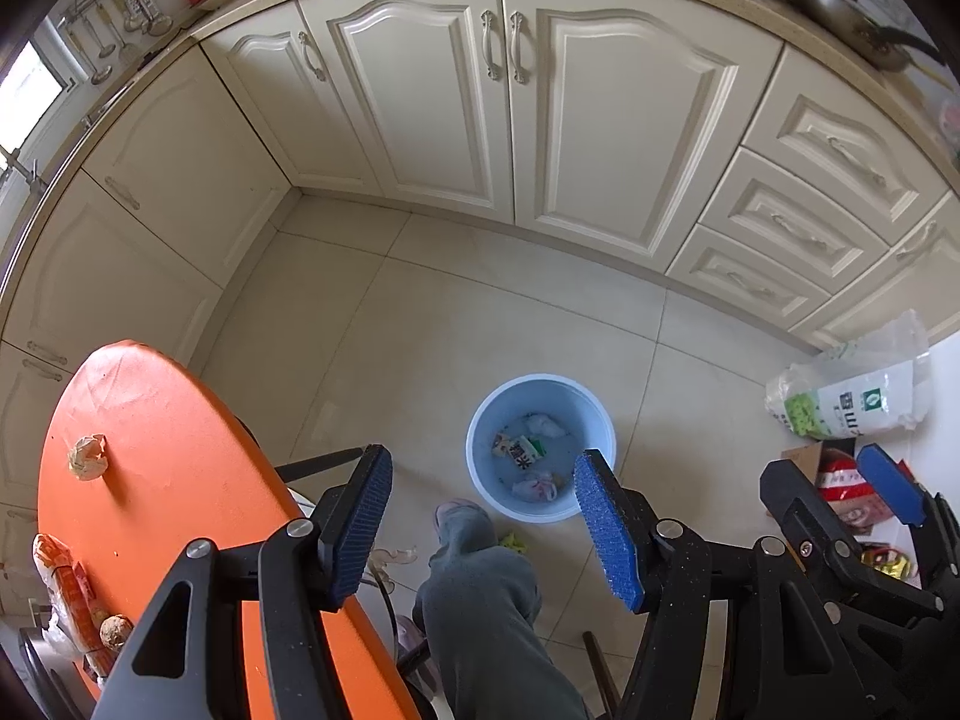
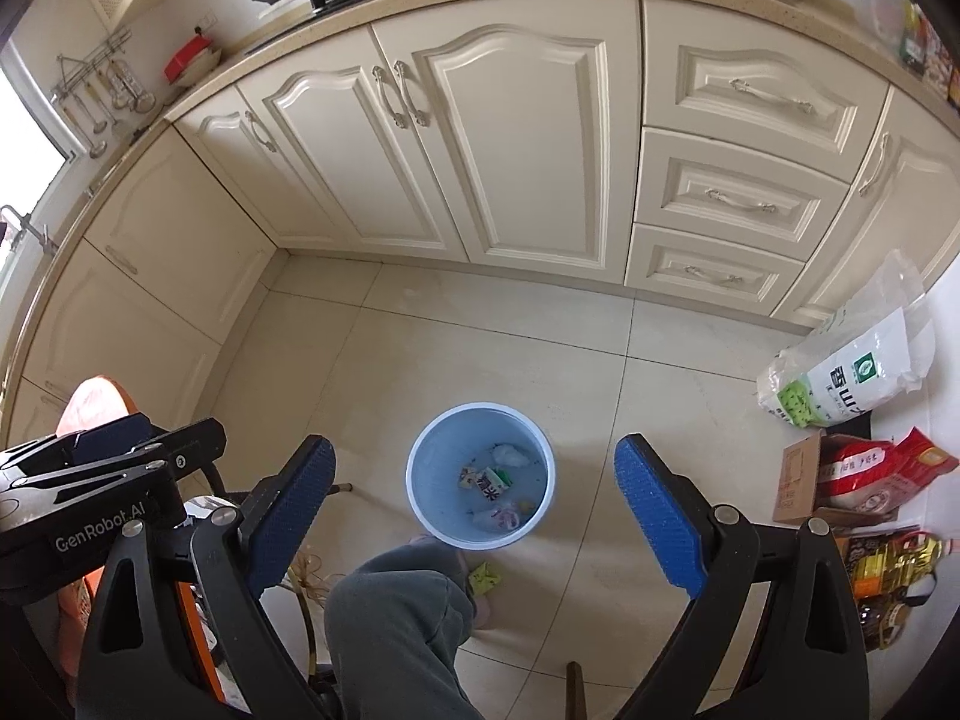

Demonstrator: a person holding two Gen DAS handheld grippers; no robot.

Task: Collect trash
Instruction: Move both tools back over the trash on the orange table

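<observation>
The right gripper (image 2: 474, 516), jaws wide and empty, hangs above the blue bin (image 2: 480, 474) for dropping litter; the left gripper (image 1: 480, 516) gapes empty; crumpled paper (image 1: 88, 456) waits on the orange table (image 1: 168, 450), left.

Light blue bin (image 2: 480, 474) with white rim below the black right gripper (image 2: 474, 501) with blue ribbed pads (image 2: 657, 516), orange tabletop (image 1: 174, 480) left, cream cabinets (image 2: 516, 138) ahead, grey trouser leg (image 2: 402, 618), yellow-green scrap (image 2: 485, 577), white-green sack (image 2: 846, 372) right.
</observation>
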